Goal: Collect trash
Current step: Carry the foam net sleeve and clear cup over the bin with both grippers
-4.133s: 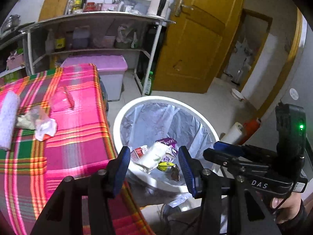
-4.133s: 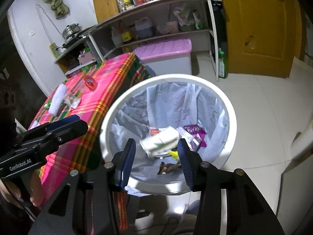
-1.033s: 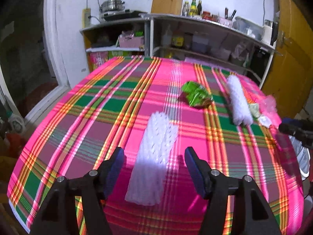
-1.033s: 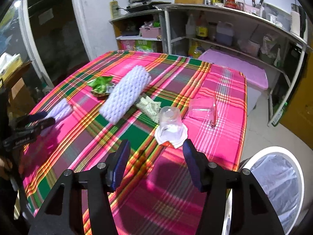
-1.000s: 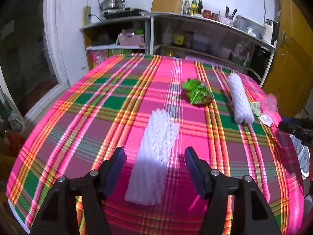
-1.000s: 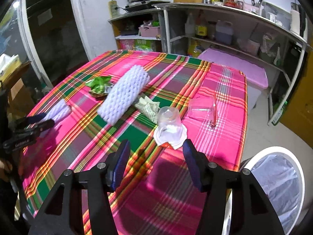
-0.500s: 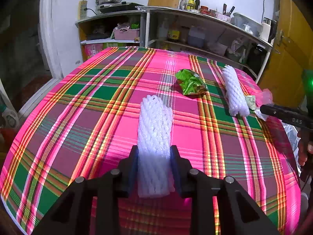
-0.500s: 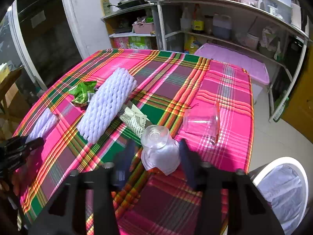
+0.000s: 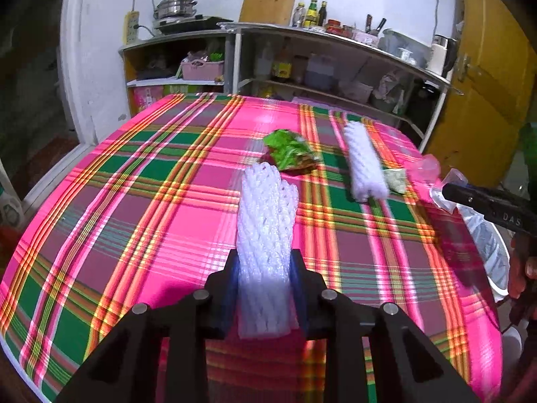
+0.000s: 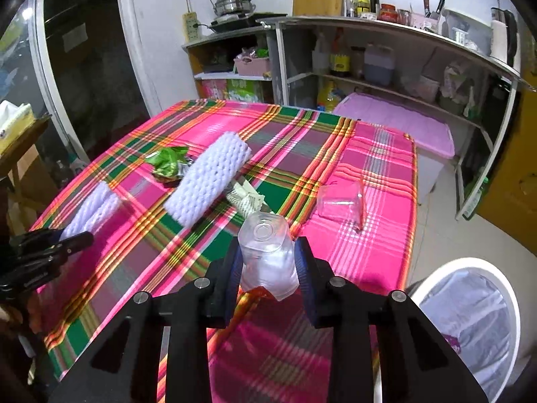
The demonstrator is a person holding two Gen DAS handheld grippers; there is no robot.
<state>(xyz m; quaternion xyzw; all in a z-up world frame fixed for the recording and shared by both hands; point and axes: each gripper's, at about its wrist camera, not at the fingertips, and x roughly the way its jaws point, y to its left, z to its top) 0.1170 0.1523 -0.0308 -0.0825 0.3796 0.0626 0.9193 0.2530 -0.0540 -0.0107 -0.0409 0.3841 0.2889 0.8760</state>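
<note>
My left gripper [image 9: 265,288] is shut on the near end of a white foam net sleeve [image 9: 266,228] that lies on the plaid tablecloth [image 9: 151,208]. My right gripper [image 10: 268,268] is shut on a clear plastic cup [image 10: 266,252], held upside down just above the cloth. A second foam net sleeve [image 9: 364,166] [image 10: 209,178], a green wrapper [image 9: 290,151] [image 10: 167,161], a crumpled patterned paper [image 10: 246,199] and another clear cup [image 10: 340,203] on its side lie on the table. The white lined trash bin [image 10: 470,302] stands on the floor off the table's right end.
Metal shelves [image 10: 386,53] with bottles, jugs and a cooker line the back wall. A pink-lidded storage box [image 10: 396,121] sits under them. A yellow door [image 9: 483,77] is at the right. The left gripper shows in the right wrist view [image 10: 43,248].
Both grippers came from the bin to the table and closed. The left one shut on the near foam sleeve, the right one on the upside-down clear cup and lifted it slightly.
</note>
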